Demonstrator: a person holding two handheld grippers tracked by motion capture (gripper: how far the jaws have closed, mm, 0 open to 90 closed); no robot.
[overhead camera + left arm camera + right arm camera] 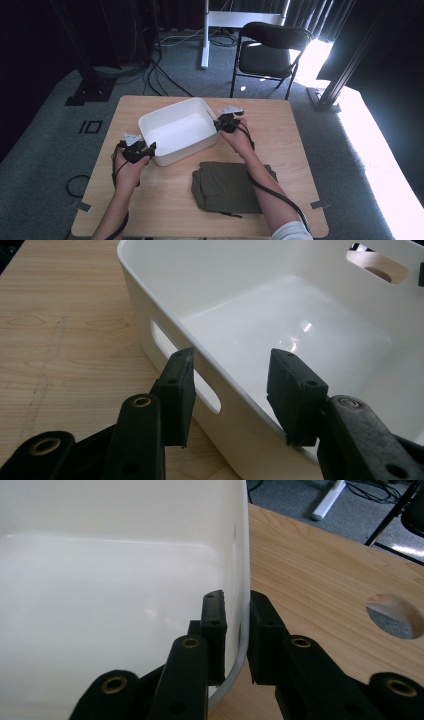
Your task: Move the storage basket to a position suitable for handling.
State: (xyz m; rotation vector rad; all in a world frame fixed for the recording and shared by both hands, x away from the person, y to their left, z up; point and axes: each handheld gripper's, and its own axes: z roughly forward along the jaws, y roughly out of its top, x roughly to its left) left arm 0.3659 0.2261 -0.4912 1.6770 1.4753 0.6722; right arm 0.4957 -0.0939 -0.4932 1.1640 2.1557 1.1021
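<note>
A white plastic bin (177, 131) stands on the wooden desk (290, 130), set at an angle, with one gripper at each end of it.

The left gripper (138, 148) is at the bin's near-left end. In the left gripper view its fingers (177, 395) are spread wide apart and straddle the bin's wall: one finger is outside, just beside the slot handle (185, 371) cut in that wall, and the other is inside, over the bin's glossy floor. Neither finger presses the wall; there is a clear gap on the inner side.

The right gripper (227, 121) is at the opposite, far-right end. In the right gripper view its fingers (213, 630) are drawn in tight on the bin's rim (243, 580), one pad against the inner face and the other against the outer face, so the wall is pinched between them. Beyond the outer finger a round hole (395, 615) shows in the desk top.

Nearer the person than both pairs of fingers, a folded olive-green cloth (225, 186) lies flat on the desk, apart from the bin, partly under the right forearm (267, 192). A black chair (270, 47) stands on the floor beyond the desk.
</note>
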